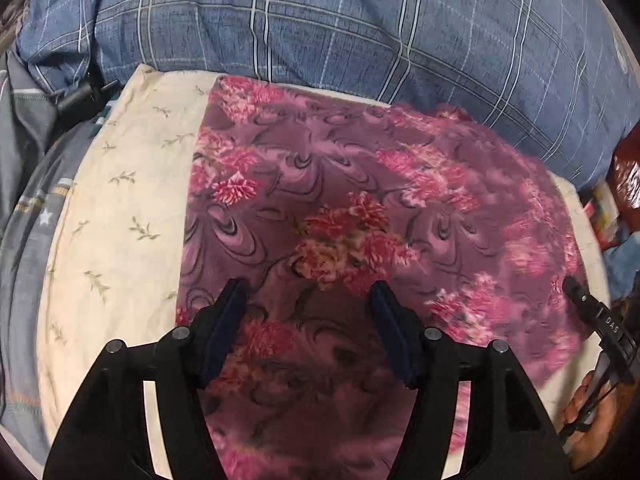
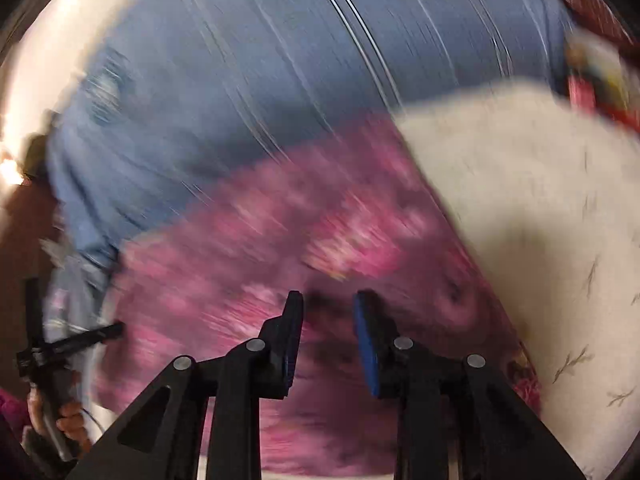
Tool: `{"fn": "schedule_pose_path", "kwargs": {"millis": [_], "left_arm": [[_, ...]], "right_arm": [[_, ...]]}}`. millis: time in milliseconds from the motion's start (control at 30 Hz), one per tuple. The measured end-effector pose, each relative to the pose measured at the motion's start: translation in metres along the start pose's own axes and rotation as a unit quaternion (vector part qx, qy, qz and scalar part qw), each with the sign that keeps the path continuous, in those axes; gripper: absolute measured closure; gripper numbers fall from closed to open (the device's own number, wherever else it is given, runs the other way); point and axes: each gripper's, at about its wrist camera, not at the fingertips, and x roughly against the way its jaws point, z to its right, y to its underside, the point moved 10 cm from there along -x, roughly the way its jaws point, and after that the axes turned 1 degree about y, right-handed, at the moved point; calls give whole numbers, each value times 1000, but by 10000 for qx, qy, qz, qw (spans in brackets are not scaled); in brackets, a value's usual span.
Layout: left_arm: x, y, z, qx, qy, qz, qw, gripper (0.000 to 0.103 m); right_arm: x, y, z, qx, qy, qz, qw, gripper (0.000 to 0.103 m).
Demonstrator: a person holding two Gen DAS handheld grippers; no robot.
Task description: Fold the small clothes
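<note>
A purple cloth with pink flowers [image 1: 340, 200] lies spread flat on a cream sheet with small leaf sprigs [image 1: 120, 220]. My left gripper [image 1: 308, 286] hovers over the cloth's near part, jaws wide apart, nothing between the pads. The right wrist view is smeared by motion. In it my right gripper [image 2: 328, 296] stands over the same floral cloth [image 2: 280, 240] with a narrow gap between its pads and no fabric pinched. The cream sheet [image 2: 520, 200] lies to the right of that cloth.
A blue plaid quilt [image 1: 320, 20] is heaped behind the cream sheet. Grey bedding with stars [image 1: 24, 240] lies on the left. Red and coloured packets [image 1: 624, 184] sit at the right edge. A hand [image 1: 580, 404] grips the right tool's handle.
</note>
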Motion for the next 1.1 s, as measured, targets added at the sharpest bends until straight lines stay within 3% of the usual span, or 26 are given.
{"fn": "schedule_pose_path", "kwargs": {"millis": [33, 133, 300, 367, 500, 567, 667, 767, 800, 867, 967, 1100], "left_arm": [[0, 0, 3, -178, -53, 80, 9998, 34], [-3, 1, 7, -436, -144, 74, 9989, 29], [5, -6, 1, -165, 107, -71, 9998, 29], [15, -10, -6, -53, 216, -53, 9997, 29], [38, -18, -42, 270, 186, 42, 9995, 29], [41, -17, -58, 435, 305, -96, 9985, 29], [42, -13, -80, 715, 535, -364, 9953, 29], [42, -13, -96, 900, 663, -471, 9926, 29], [44, -12, -100, 973, 729, -489, 9914, 29], [42, -13, -105, 1099, 864, -563, 9886, 29], [36, -15, -107, 1173, 1026, -693, 9853, 29], [28, -24, -107, 1207, 1152, -799, 9827, 29]], "right_arm": [[5, -1, 1, 31, -139, 304, 9994, 78], [6, 3, -3, 293, 26, 406, 9987, 76], [8, 7, -11, 540, 474, 357, 9968, 72], [11, 10, -20, 592, 576, 303, 9961, 66], [17, 37, -82, 1334, 223, 162, 9907, 62], [14, 56, -118, 1779, 12, 35, 9840, 60], [10, 102, -182, 2700, -383, -275, 9617, 57], [4, 149, -240, 3706, -592, -491, 9256, 54], [2, 166, -260, 4112, -590, -491, 9083, 48], [-4, 183, -279, 4597, -460, -434, 8858, 42], [-20, 200, -300, 5283, -18, -216, 8488, 41], [-35, 195, -316, 5457, 360, 138, 8371, 44]]}}
